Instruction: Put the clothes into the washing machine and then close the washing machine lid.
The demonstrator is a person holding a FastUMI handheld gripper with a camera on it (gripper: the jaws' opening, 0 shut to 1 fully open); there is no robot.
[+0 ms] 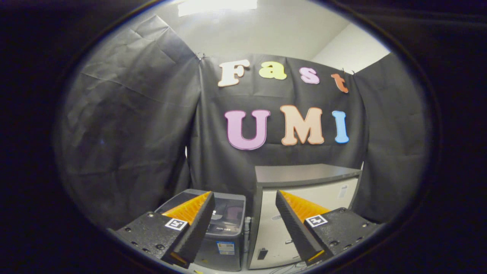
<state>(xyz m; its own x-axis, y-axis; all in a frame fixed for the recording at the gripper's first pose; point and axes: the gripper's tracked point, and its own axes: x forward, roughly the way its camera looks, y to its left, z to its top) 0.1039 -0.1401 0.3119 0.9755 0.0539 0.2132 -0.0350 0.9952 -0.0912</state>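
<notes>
My gripper point(245, 198) is open, its two fingers spread wide with nothing between them. Beyond and below the left finger point(190, 219) stands a small dark grey top-loading washing machine point(224, 236). Its tinted lid point(226, 211) lies flat over the tub, and something pinkish shows faintly through it. No clothes are visible outside the machine.
A pale cabinet point(274, 228) with a dark flat top point(304, 173) stands right next to the washing machine, behind the right finger point(300, 220). Black cloth walls close off the booth behind and on both sides. A white ceiling with a bright light lies above.
</notes>
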